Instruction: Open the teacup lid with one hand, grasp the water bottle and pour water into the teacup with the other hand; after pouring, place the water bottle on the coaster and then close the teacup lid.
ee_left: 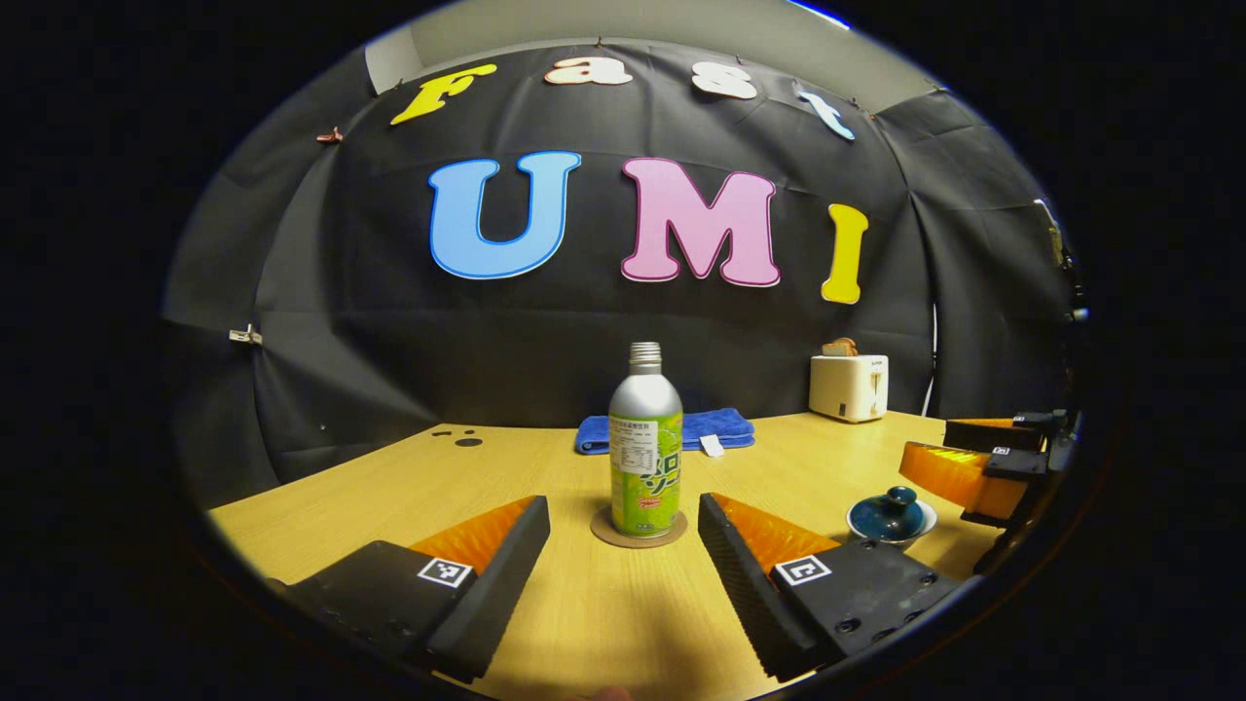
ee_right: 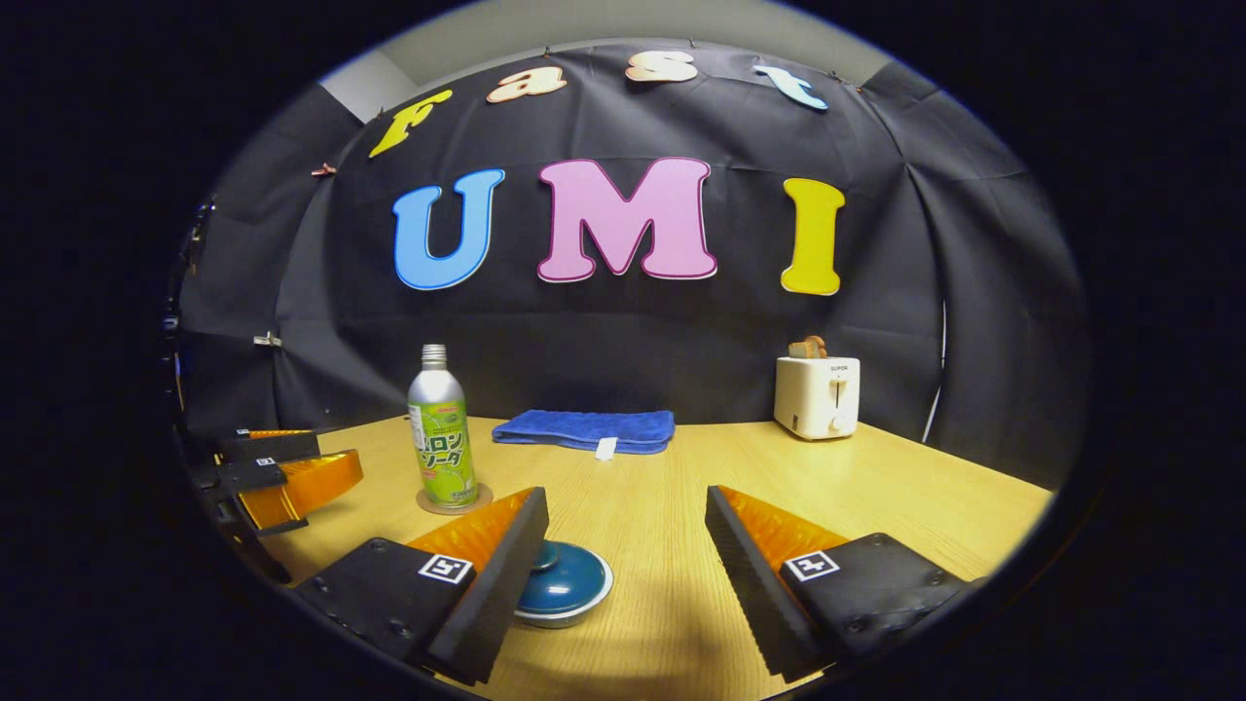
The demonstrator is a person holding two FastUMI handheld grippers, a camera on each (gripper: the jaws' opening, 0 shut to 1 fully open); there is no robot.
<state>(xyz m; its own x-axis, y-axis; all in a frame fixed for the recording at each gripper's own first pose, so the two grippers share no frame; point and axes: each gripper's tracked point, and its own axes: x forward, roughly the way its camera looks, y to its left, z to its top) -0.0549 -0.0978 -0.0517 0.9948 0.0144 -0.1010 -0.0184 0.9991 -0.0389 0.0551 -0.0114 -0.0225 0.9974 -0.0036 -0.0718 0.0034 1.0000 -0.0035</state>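
A silver bottle with a green label [ee_left: 644, 448] stands upright on a round brown coaster [ee_left: 605, 531], straight ahead of my left gripper [ee_left: 623, 531], which is open and holds nothing. The blue lidded teacup [ee_left: 890, 516] sits on the table to the bottle's right. In the right gripper view the teacup [ee_right: 569, 576] lies low, just inside the left finger of my open right gripper [ee_right: 628, 521], partly hidden by it. The bottle [ee_right: 443, 443] on its coaster [ee_right: 428, 504] is farther left there. Each view catches the other gripper at its edge: right gripper [ee_left: 983, 467], left gripper [ee_right: 282, 467].
A folded blue towel [ee_right: 584, 428] lies at the back of the wooden table [ee_right: 876, 497]. A white toaster [ee_right: 818, 394] with bread in it stands at the back right. A few dark spots [ee_left: 458, 436] mark the tabletop at the back left.
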